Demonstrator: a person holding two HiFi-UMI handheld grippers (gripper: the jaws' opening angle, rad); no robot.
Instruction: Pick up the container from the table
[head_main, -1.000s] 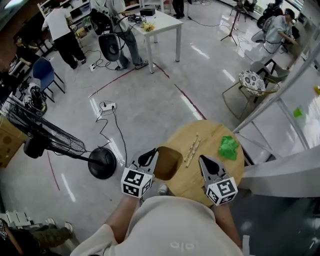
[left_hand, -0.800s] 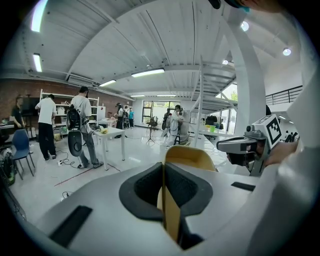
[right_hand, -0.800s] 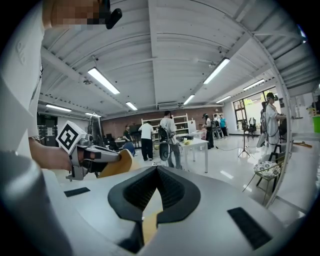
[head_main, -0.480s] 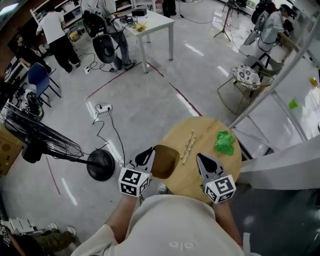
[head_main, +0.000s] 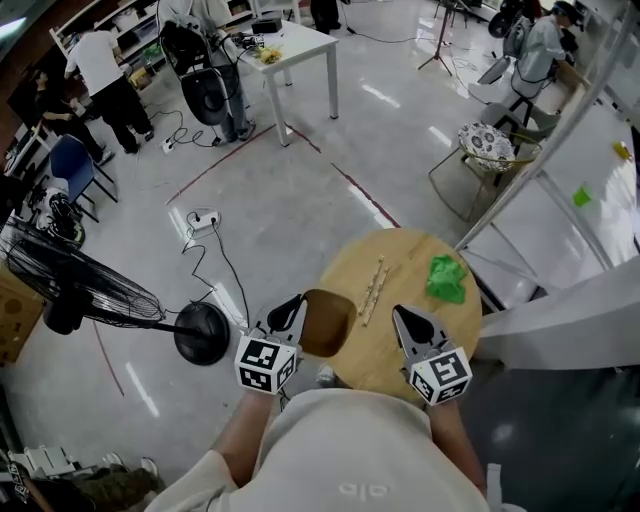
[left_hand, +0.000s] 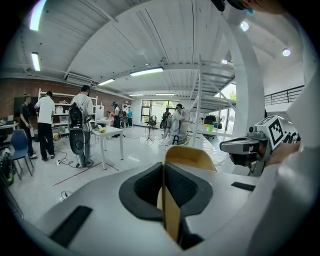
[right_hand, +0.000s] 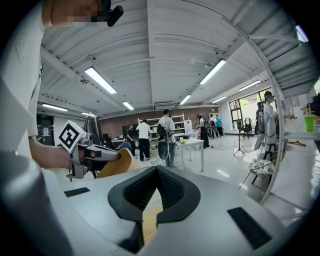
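Note:
The container (head_main: 325, 322) is a tan, thin-walled cup, hanging at the left edge of the round wooden table (head_main: 400, 255). My left gripper (head_main: 297, 305) is shut on its near wall. In the left gripper view the wall runs as a thin tan strip between the pads of the left gripper (left_hand: 164, 167), and the container's rim (left_hand: 192, 156) rises just beyond. My right gripper (head_main: 408, 318) hovers over the table's near right part, apart from the container. The right gripper view shows the right gripper (right_hand: 156, 170) shut and holding nothing, with the container (right_hand: 120, 165) off to its left.
A crumpled green item (head_main: 444, 278) and thin wooden sticks (head_main: 373, 285) lie on the table. On the floor to the left stand a fan (head_main: 90, 290) and its round base (head_main: 203, 332), with a cable and power strip (head_main: 203, 215). A white table (head_main: 290, 45), people and a chair (head_main: 490, 150) are farther off.
Neither gripper nor the container has visibly moved; only the head view has drifted slightly, so the room sits a little differently in the frame.

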